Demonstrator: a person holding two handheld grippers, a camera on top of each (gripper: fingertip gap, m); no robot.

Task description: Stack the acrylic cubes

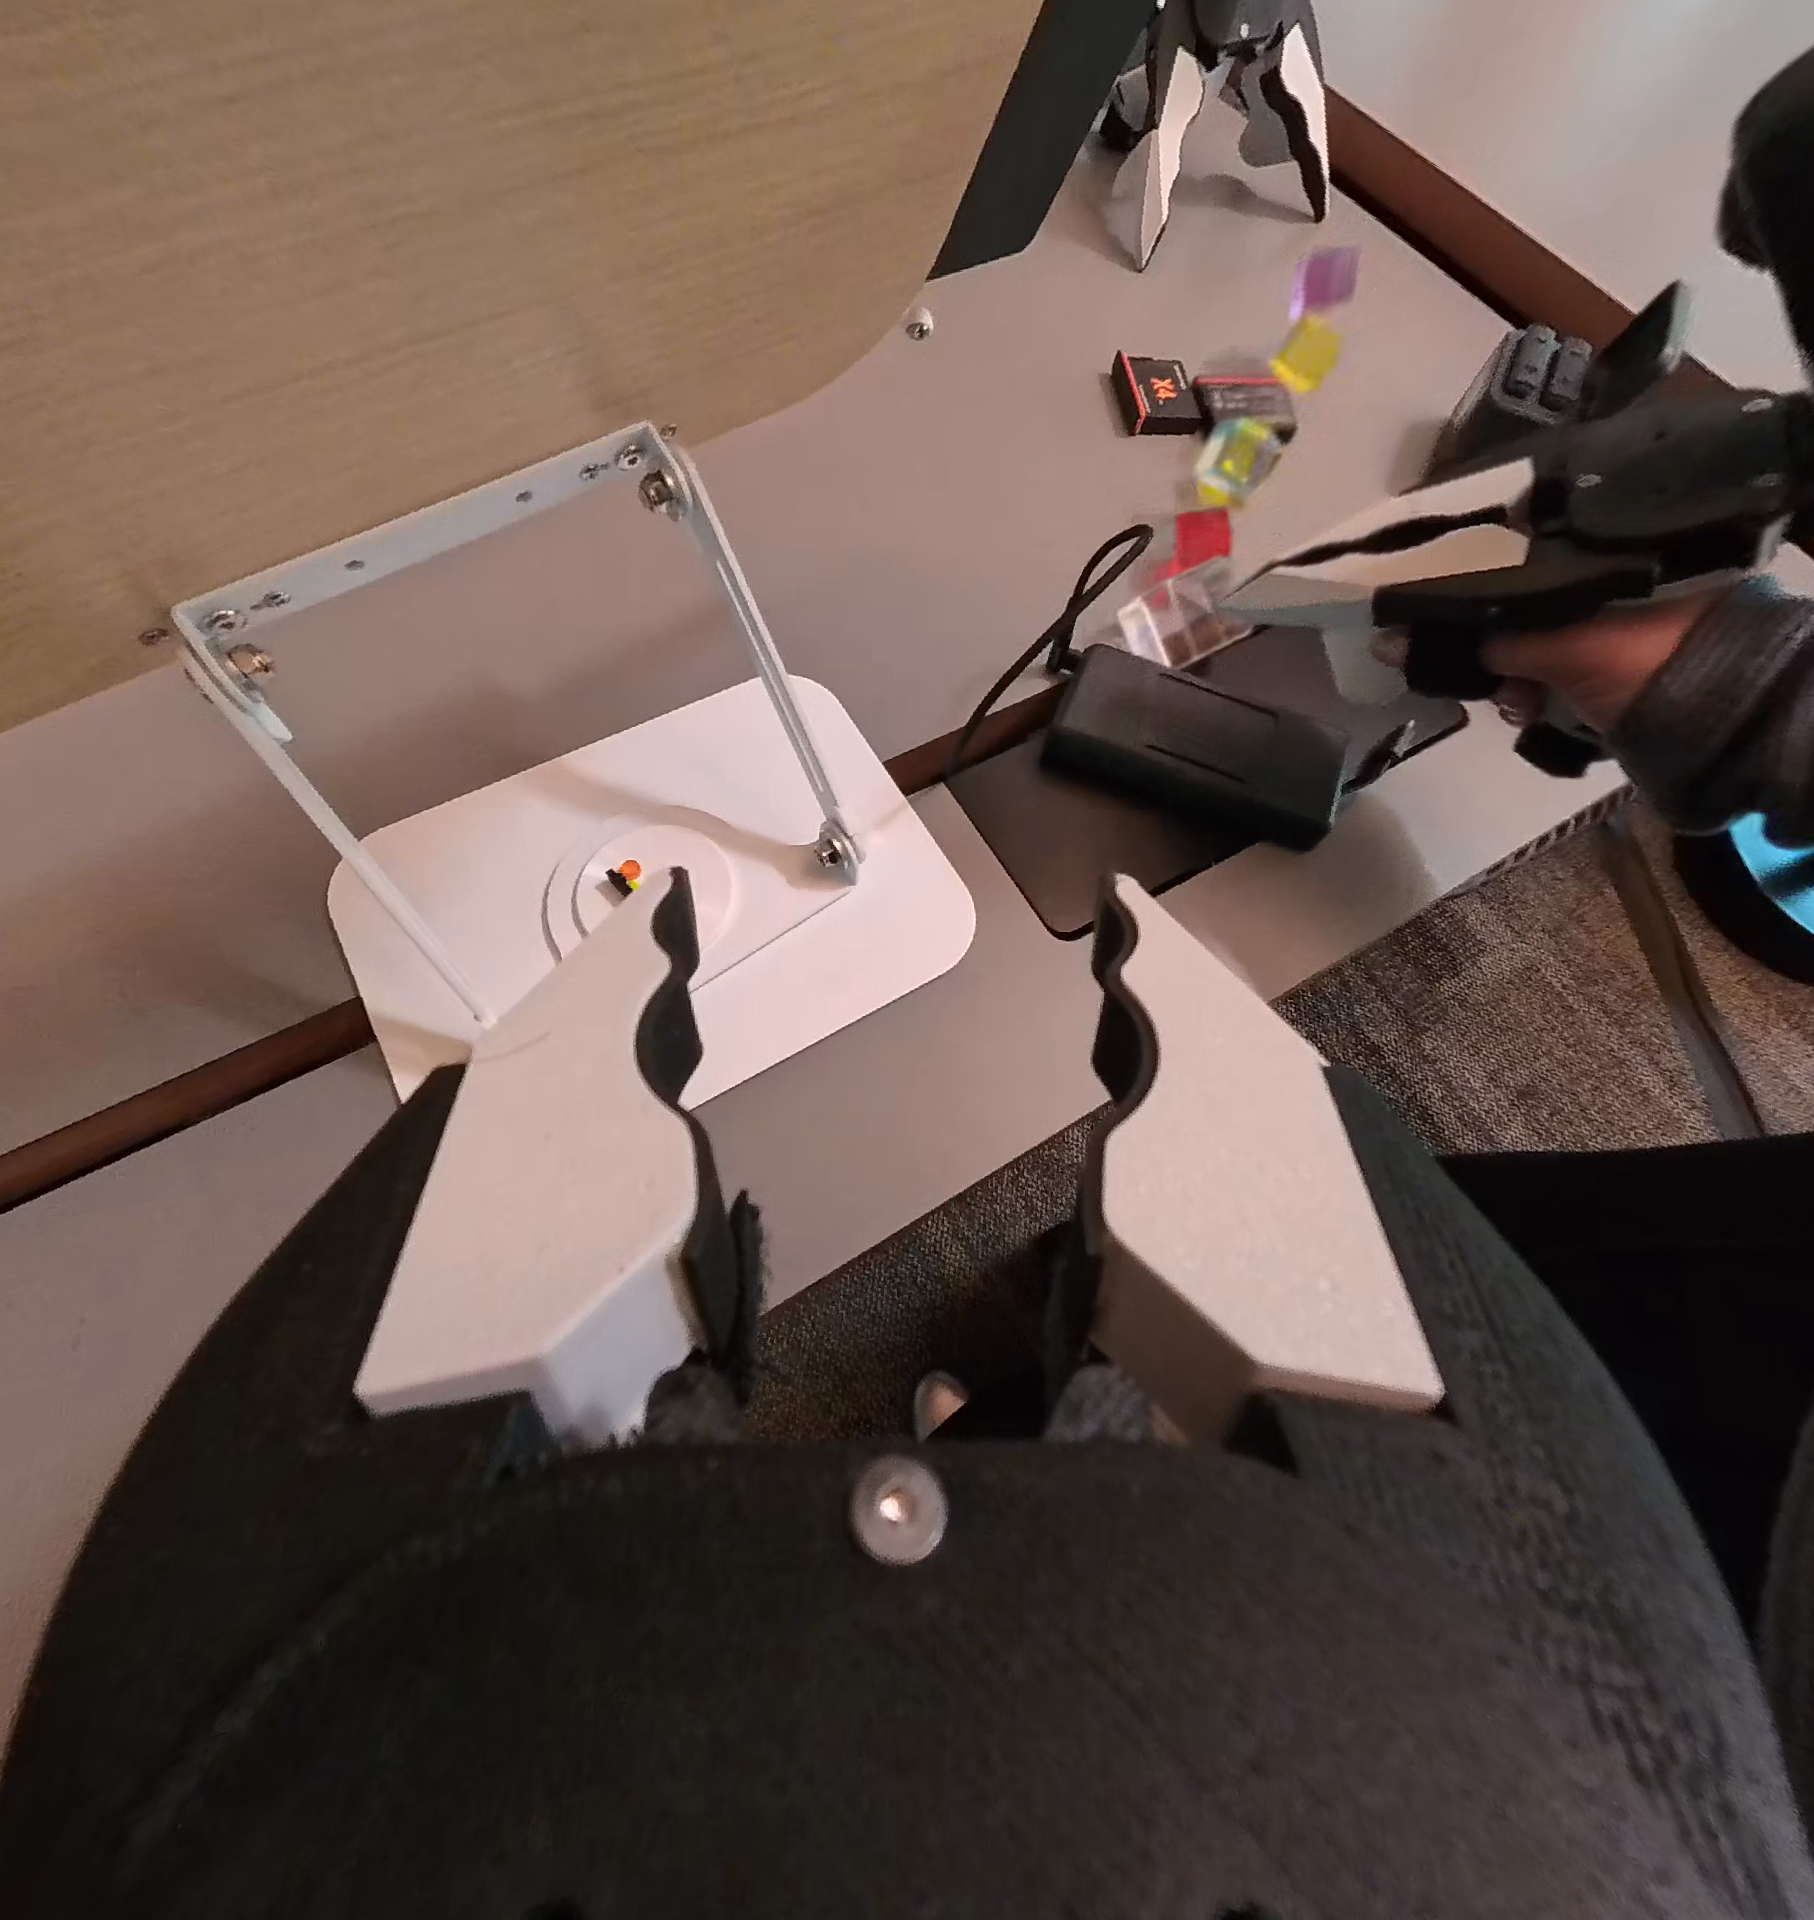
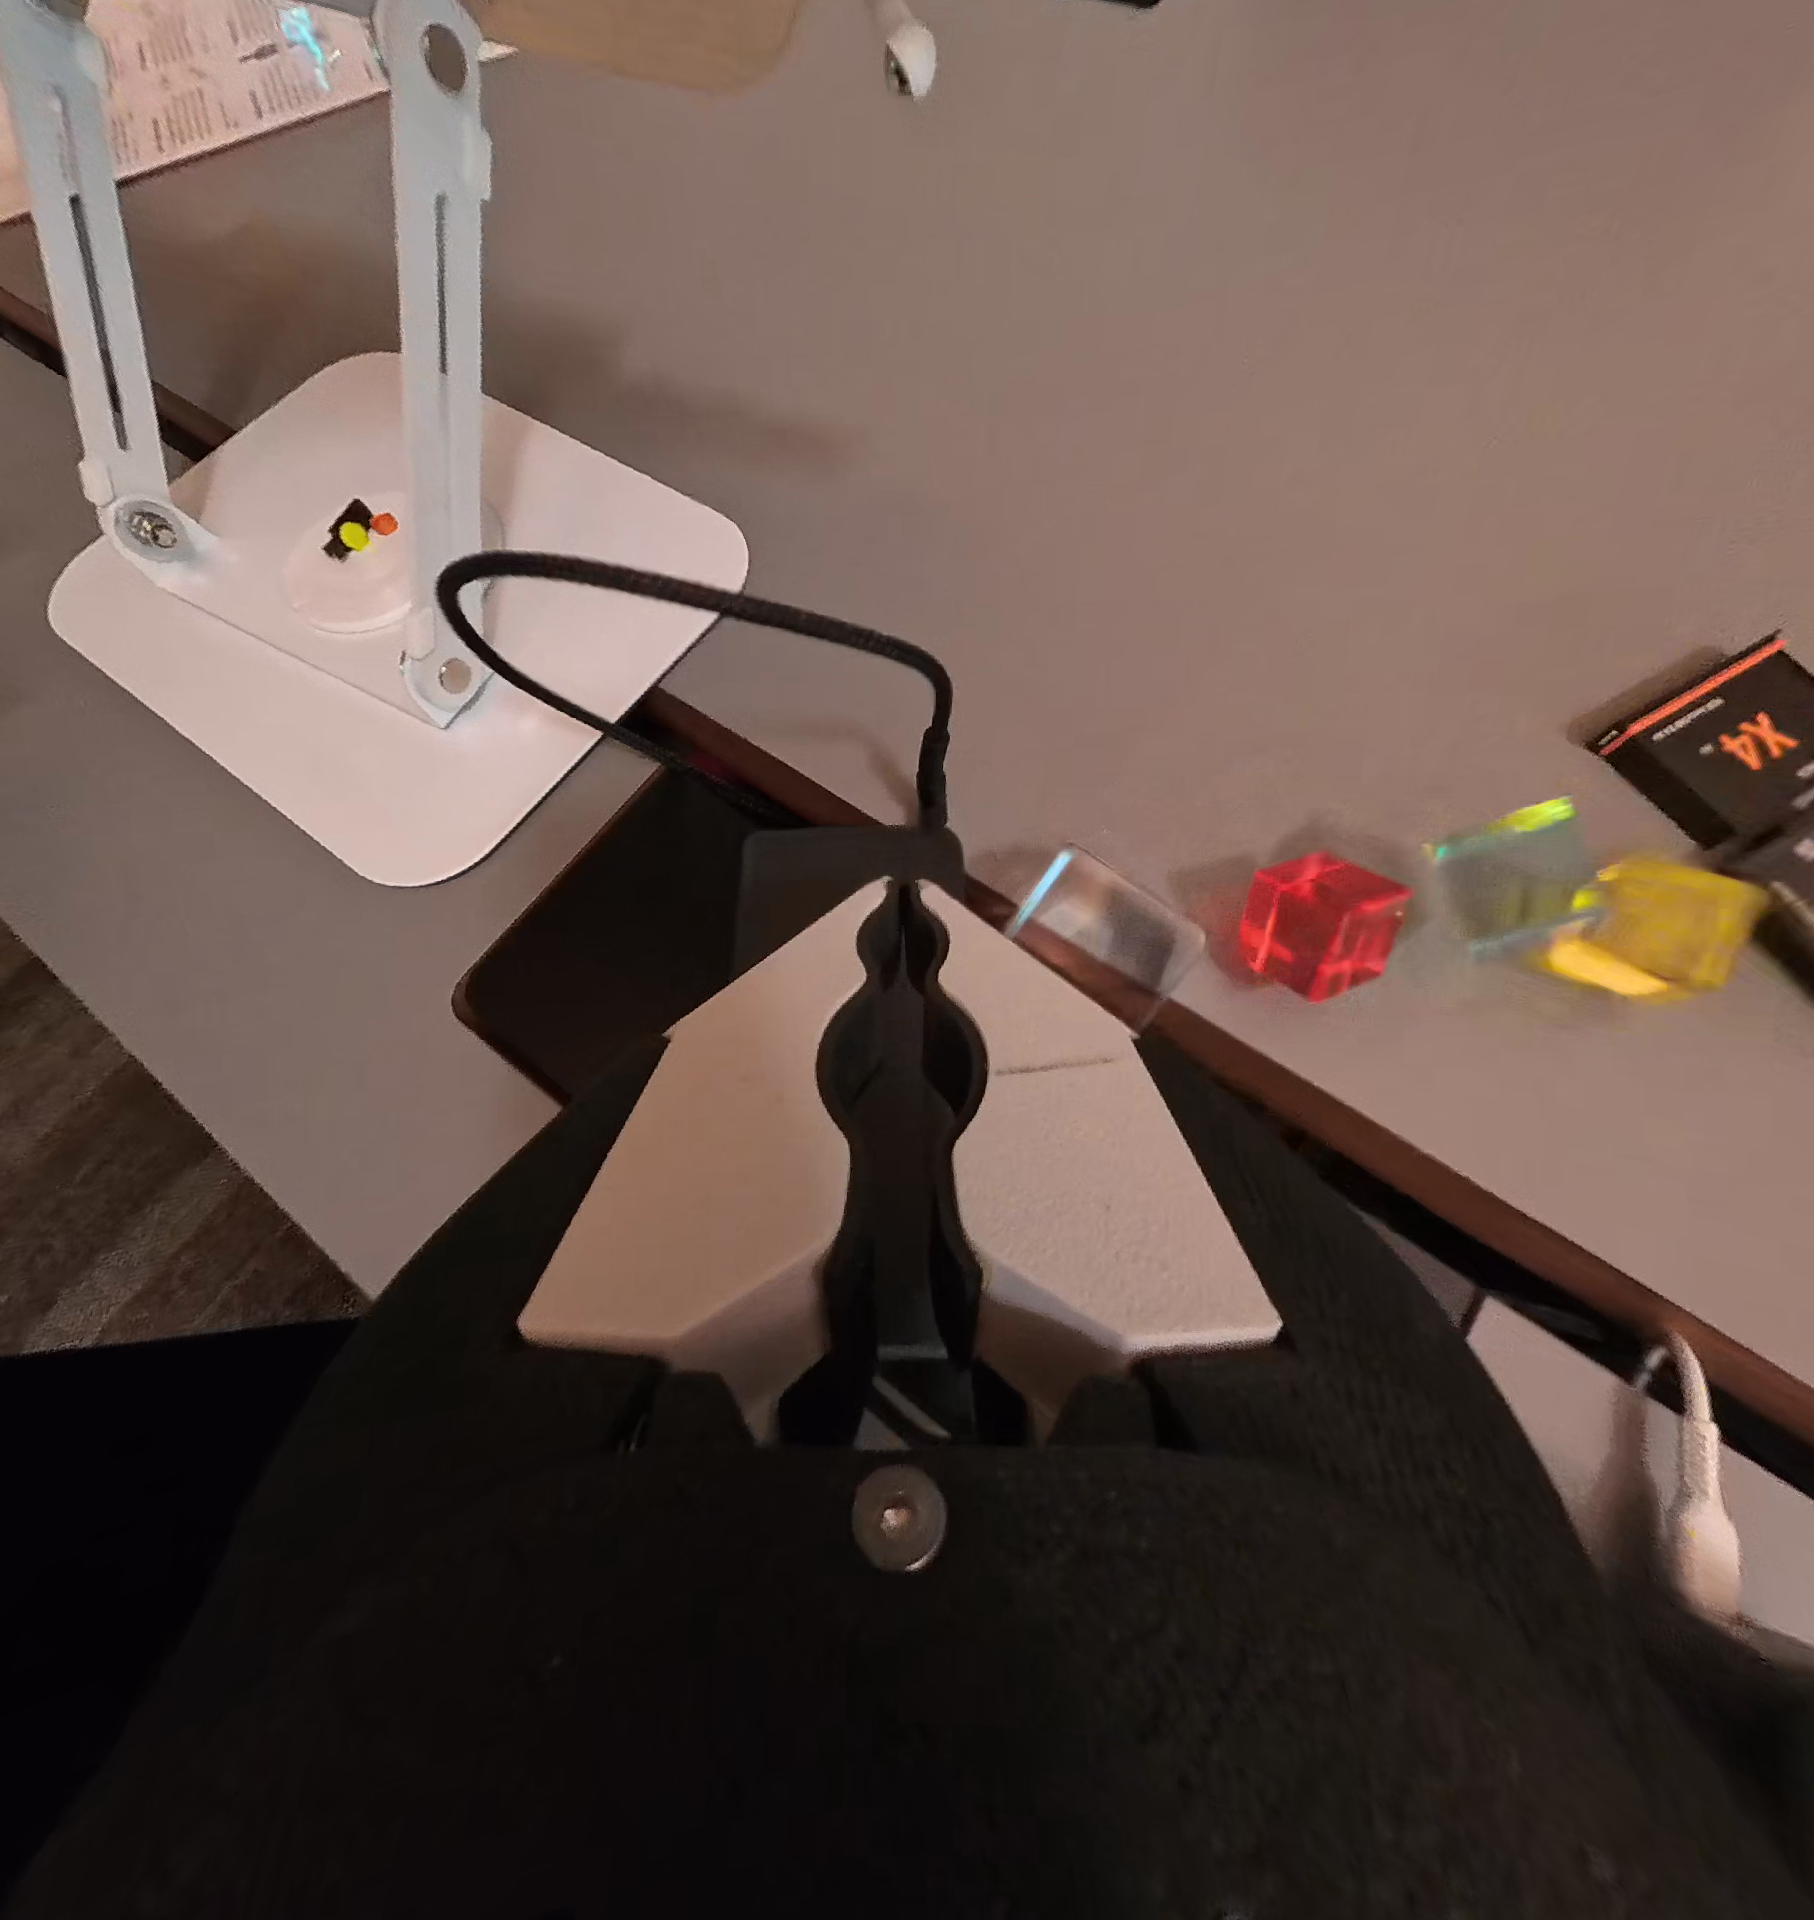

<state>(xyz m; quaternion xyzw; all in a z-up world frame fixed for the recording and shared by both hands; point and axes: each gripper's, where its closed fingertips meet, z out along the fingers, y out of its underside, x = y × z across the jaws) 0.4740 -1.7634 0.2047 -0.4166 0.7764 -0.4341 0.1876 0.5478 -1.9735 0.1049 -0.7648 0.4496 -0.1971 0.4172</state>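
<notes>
Your left gripper (image 1: 892, 894) stands spread wide with nothing between its pads, hovering over the near edge of the grey desk (image 1: 882, 582); its left fingertip is nearest the white metal stand with the flat rounded base (image 1: 830, 935). Your right gripper (image 2: 908, 888) is pressed together, its tips just above a black rectangular box (image 1: 1194, 743) with a braided black cable (image 2: 695, 597); whether they pinch it, you cannot tell. To its right lie a clear cube (image 2: 1111, 925), a red translucent cube (image 2: 1318, 920) and small black printed cartons (image 2: 1734, 738).
</notes>
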